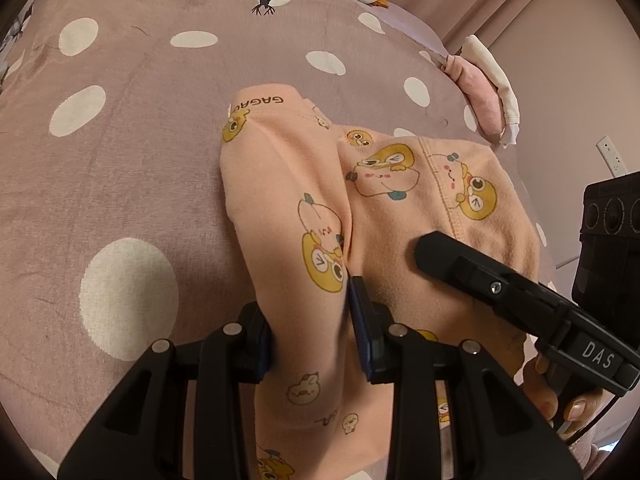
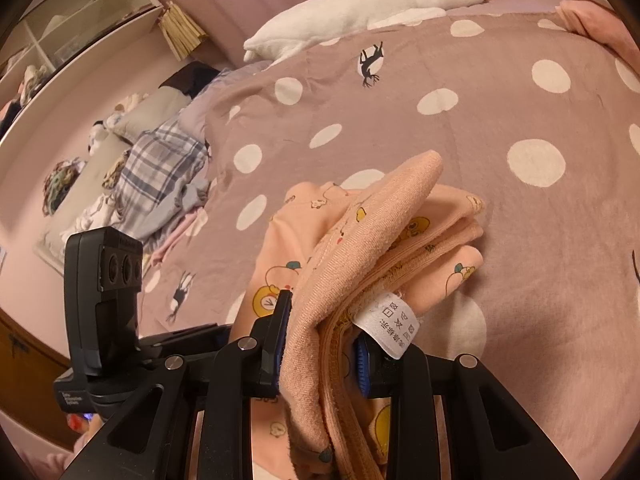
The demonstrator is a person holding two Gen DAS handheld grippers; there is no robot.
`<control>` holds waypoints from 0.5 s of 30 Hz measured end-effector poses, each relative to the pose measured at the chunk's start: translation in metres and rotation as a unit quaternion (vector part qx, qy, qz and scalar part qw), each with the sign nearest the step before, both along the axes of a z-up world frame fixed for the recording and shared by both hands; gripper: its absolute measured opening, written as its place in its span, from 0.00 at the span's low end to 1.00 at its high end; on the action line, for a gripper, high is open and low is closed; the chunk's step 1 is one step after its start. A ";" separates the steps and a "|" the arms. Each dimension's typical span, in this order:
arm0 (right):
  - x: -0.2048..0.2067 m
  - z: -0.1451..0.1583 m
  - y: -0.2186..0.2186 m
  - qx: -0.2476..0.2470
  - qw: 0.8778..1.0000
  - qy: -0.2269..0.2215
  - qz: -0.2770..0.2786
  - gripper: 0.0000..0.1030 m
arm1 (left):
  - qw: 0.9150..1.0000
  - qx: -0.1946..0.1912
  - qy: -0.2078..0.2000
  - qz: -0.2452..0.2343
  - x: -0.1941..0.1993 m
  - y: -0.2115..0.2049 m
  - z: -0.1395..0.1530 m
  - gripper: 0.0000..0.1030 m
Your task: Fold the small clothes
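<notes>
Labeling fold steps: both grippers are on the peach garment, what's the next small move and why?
Probably carry the right gripper forward to lay its lifted edge flat, since the peach garment is bunched there, care tag exposed, while the left gripper pinches the other fold.

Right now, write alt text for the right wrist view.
The right gripper is shut on a bunched peach cartoon-print garment, its white care label showing, above a polka-dot bedspread with a plush goose behind.

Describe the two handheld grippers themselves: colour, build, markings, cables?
Both are matte black plastic with silver pivot pins and blue-padded fingers. The left gripper and right gripper share that build. The right one's body bears white "DAS" lettering, with a thin dark cable below; a bare hand grips it.
</notes>
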State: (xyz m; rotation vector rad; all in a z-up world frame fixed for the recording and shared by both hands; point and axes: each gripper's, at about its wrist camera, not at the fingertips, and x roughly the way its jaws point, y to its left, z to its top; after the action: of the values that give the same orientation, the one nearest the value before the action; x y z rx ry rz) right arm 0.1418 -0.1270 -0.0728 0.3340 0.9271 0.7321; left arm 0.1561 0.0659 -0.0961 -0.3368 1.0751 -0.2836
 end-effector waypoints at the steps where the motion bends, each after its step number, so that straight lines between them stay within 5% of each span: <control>1: 0.000 0.000 0.000 0.000 1.000 0.000 0.000 0.28 | 1.000 0.000 0.000 0.000 0.001 0.000 0.000 0.31; 15: 0.007 -0.006 -0.005 0.005 1.000 0.010 0.002 0.28 | 1.000 0.005 0.008 0.000 0.005 -0.002 -0.004 0.31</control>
State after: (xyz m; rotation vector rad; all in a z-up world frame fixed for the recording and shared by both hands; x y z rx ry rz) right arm 0.1493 -0.1318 -0.0788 0.3484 0.9431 0.7378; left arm 0.1614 0.0638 -0.0996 -0.3304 1.0911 -0.2756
